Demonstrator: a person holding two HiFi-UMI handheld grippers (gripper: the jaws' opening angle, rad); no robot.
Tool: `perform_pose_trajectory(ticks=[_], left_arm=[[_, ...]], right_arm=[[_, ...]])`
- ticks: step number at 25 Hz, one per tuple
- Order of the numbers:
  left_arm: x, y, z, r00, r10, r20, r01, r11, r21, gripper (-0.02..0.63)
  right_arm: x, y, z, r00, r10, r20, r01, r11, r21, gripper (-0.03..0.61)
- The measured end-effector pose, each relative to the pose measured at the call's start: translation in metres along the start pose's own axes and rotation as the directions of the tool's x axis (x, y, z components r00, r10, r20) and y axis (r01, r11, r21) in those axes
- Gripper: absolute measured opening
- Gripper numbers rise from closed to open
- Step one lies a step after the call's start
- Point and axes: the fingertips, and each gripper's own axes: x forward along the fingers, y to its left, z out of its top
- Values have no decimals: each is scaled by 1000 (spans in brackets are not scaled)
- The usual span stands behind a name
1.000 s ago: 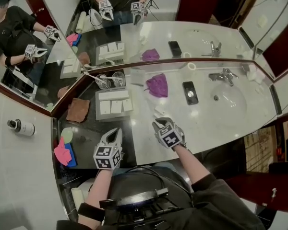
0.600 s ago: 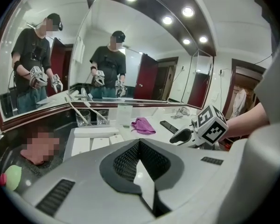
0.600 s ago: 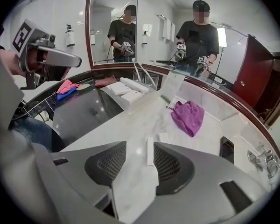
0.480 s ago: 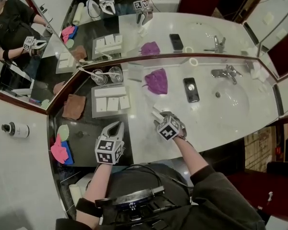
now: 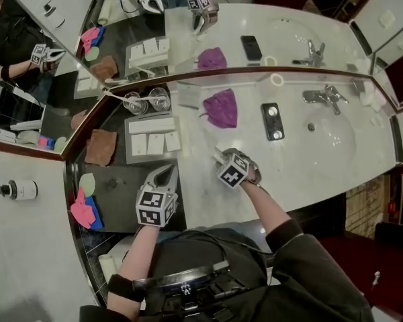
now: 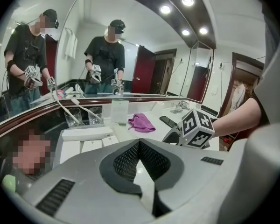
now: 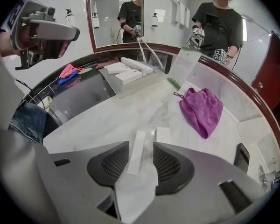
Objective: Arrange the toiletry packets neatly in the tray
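Note:
A grey tray (image 5: 129, 159) on the dark counter part holds several white toiletry packets (image 5: 152, 143) and a long white box (image 5: 151, 125). On the marble a long white packet (image 7: 138, 150) lies beside a small one (image 7: 162, 135). My right gripper (image 7: 141, 146) points steeply down over the long packet, which lies between the jaws. The jaws have just been closing a little, but gaps still show beside the pads. In the head view the right gripper (image 5: 221, 158) is right of the tray. My left gripper (image 5: 166, 173) hovers just below the tray, shut and empty.
A purple cloth (image 5: 220, 108) and a black phone (image 5: 273, 121) lie on the marble, with the basin and tap (image 5: 326, 98) at the right. Two glasses (image 5: 148, 101) stand behind the tray, a brown cloth (image 5: 101, 146) left of it. Mirrors line the back.
My right gripper has come down onto the loose packets on the marble. My left gripper has edged closer to the tray.

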Motion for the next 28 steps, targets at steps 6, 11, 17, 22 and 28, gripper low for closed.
perform_pose_trajectory(ticks=[6, 11, 17, 22, 28], left_arm=[[5, 1, -2, 1000, -2, -7, 2, 1000, -8, 0], [-2, 2, -3, 1000, 4, -4, -4, 1000, -16, 0], [-16, 7, -7, 999, 29, 24, -29, 999, -28, 0], [-37, 7, -9, 999, 36, 42, -35, 999, -25, 0], [-60, 15, -11, 998, 27, 57, -26, 999, -19, 0]], right_arm=[[6, 4, -4, 999, 30, -13, -30, 1000, 7, 81], [0, 5, 0, 1000, 15, 14, -15, 1000, 18, 80], [-26, 10, 25, 991, -36, 128, 31, 999, 38, 80], [-62, 29, 53, 967, -70, 245, 65, 997, 32, 81], [-103, 62, 92, 935, -81, 346, 90, 996, -9, 81]])
